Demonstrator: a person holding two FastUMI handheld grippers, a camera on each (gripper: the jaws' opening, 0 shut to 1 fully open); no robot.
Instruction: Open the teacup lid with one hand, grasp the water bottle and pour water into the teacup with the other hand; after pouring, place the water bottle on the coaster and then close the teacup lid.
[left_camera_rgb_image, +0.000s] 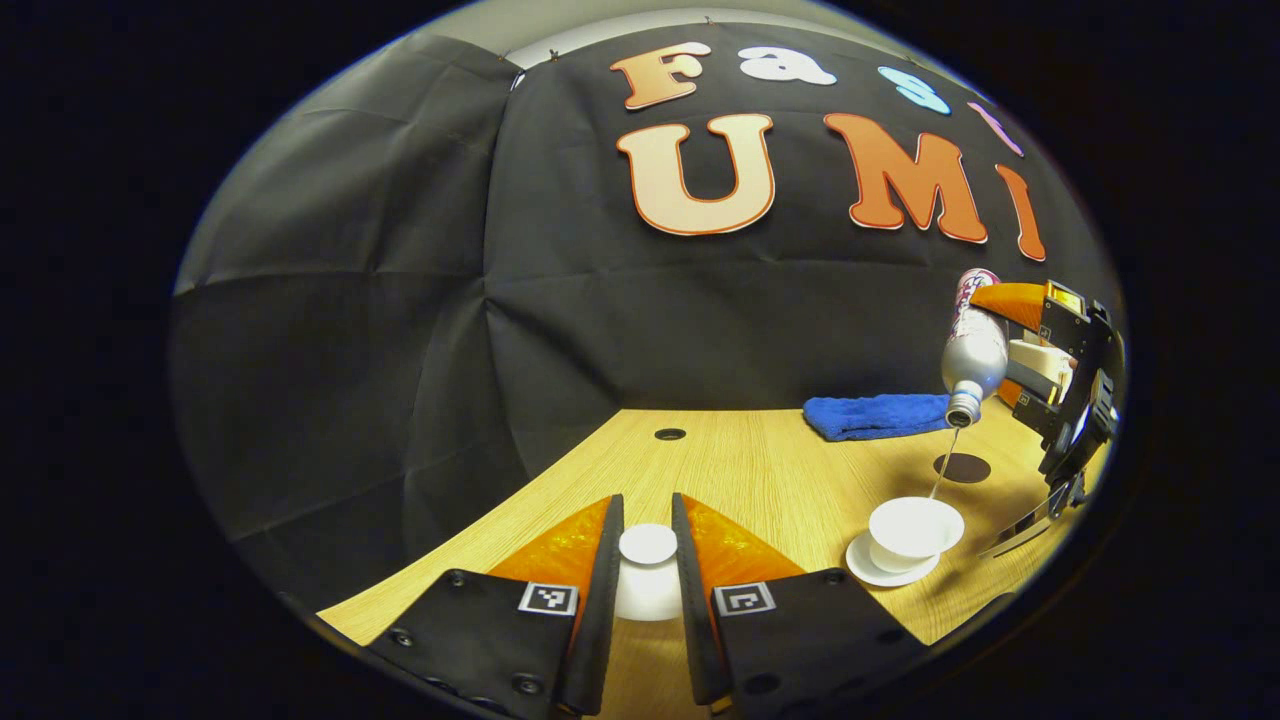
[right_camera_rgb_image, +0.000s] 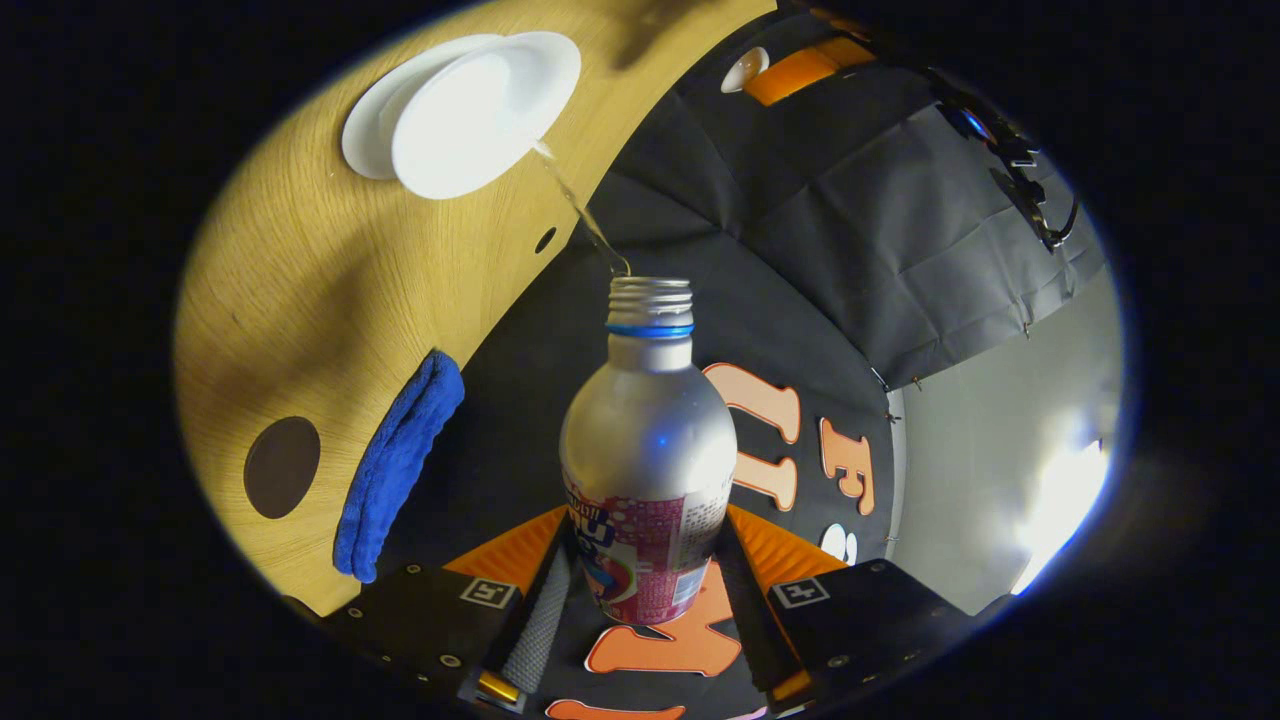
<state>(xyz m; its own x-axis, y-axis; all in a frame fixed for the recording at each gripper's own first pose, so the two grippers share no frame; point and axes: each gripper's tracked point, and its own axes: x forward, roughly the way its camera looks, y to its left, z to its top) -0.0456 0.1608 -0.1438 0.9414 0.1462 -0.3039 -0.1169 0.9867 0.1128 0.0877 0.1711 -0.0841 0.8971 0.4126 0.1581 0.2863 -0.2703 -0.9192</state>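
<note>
Tilting the silver metal water bottle (right_camera_rgb_image: 648, 450) clamped in our right gripper (right_camera_rgb_image: 640, 600), we stream water into the white teacup (left_camera_rgb_image: 913, 530) while our left gripper (left_camera_rgb_image: 648, 570) pinches its white lid (left_camera_rgb_image: 648, 545).

My left gripper (left_camera_rgb_image: 648, 560) has black housings studded with round screws, each carrying a small square black-and-white marker. My right gripper (right_camera_rgb_image: 640, 600) has the same black blocks, screws and square markers, and one finger (right_camera_rgb_image: 532, 625) has a finely ribbed pad.
</note>
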